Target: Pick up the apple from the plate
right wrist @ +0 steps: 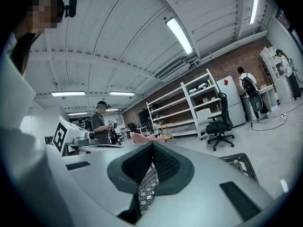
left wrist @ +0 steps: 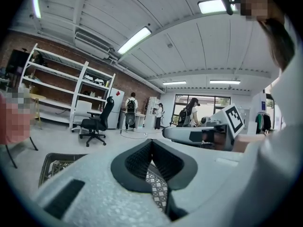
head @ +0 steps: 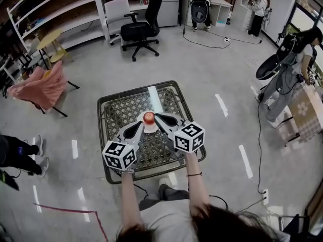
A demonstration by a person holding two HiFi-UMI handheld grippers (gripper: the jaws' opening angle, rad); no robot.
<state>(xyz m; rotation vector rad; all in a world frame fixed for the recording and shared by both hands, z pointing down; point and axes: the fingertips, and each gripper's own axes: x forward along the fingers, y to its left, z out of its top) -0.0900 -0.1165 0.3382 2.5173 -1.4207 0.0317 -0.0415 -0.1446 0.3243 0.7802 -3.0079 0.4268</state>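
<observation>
A red apple [head: 149,117] lies on a white plate [head: 151,128] in the middle of a low table with a lattice top [head: 112,116]. My left gripper [head: 140,125] points at the apple from the near left, its tip just short of the fruit, jaws together and empty. My right gripper [head: 157,116] comes in from the near right, its tip right beside the apple, and its jaws also meet with nothing between them. The left gripper [left wrist: 151,141] and the right gripper [right wrist: 152,144] each see only lattice through their own jaws; the apple is hidden there.
A black office chair [head: 142,28] stands beyond the table, and a chair draped in pink cloth [head: 42,87] at the left. White shelves [head: 60,14] line the far wall. A person [head: 290,69] stands at the right, and someone's feet [head: 36,155] show at the left.
</observation>
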